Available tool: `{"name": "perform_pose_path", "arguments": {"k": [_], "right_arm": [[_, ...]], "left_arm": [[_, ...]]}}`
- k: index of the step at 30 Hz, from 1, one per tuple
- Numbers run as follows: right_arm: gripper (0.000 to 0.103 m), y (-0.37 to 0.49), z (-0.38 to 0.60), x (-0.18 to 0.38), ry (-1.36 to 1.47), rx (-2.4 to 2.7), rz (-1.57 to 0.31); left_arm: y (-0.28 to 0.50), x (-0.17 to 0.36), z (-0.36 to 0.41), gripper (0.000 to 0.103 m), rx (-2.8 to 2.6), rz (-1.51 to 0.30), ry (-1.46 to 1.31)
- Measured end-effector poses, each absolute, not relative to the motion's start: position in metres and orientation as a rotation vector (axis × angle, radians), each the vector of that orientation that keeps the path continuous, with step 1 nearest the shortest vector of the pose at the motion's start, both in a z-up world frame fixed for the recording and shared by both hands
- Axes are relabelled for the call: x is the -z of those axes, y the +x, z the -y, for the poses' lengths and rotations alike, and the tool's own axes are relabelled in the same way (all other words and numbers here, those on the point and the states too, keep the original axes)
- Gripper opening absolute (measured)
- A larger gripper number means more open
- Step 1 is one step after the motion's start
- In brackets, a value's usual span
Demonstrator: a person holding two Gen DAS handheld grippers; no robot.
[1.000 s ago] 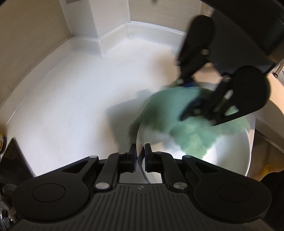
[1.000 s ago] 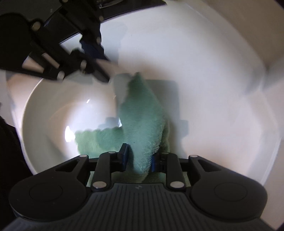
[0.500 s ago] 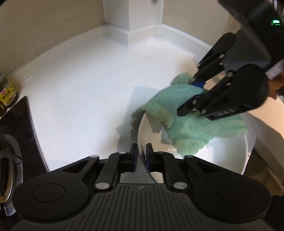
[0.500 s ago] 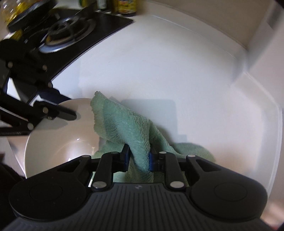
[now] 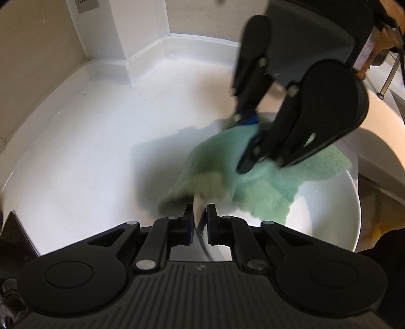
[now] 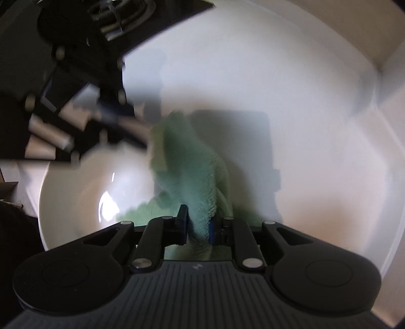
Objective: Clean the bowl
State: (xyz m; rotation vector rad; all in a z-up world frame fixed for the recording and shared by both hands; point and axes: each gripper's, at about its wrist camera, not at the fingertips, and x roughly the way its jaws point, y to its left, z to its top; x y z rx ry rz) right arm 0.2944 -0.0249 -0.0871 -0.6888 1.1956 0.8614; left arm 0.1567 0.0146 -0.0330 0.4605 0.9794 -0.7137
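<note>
green cloth, clamped in the right gripper, sweeps back into the bowl while the left gripper pinches its rim, wiping continues.

Place: a home kitchen.
Worktop: smooth white counter with a raised white back edge, meeting beige walls.
Cooker: black gas hob with metal burner ring, upper left of the right-wrist view.

I see the white desk filling the frame's left, a black stove burner upper left.
</note>
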Motion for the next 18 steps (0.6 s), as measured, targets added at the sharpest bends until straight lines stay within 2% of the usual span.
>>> {"name": "perform_pose_path", "arguments": {"k": [2, 4, 7, 10, 12, 18], "right_arm": [[0.015, 0.296, 0.023, 0.087, -0.675, -0.870, -1.184], [0.014, 0.298, 0.026, 0.087, -0.630, -0.873, -1.181], [0.013, 0.295, 0.036, 0.089, -0.545, -0.843, -1.179], [0.012, 0.283, 0.044, 0.091, -0.472, -0.803, -1.175], [0.012, 0.273, 0.047, 0.091, -0.468, -0.783, -1.172], [0.016, 0.253, 0.051, 0.094, -0.590, -0.851, -1.224]], "left_arm": [[0.156, 0.031, -0.020, 0.009, 0.654, -0.997, 0.395], [0.148, 0.033, -0.031, 0.018, 0.568, -1.022, 0.335], [0.133, 0.031, -0.041, 0.019, 0.489, -1.056, 0.253], [0.117, 0.031, -0.043, 0.019, 0.449, -1.048, 0.242], [0.123, 0.033, -0.039, 0.010, 0.461, -1.046, 0.253], [0.147, 0.030, -0.037, 0.009, 0.610, -1.051, 0.332]]}}
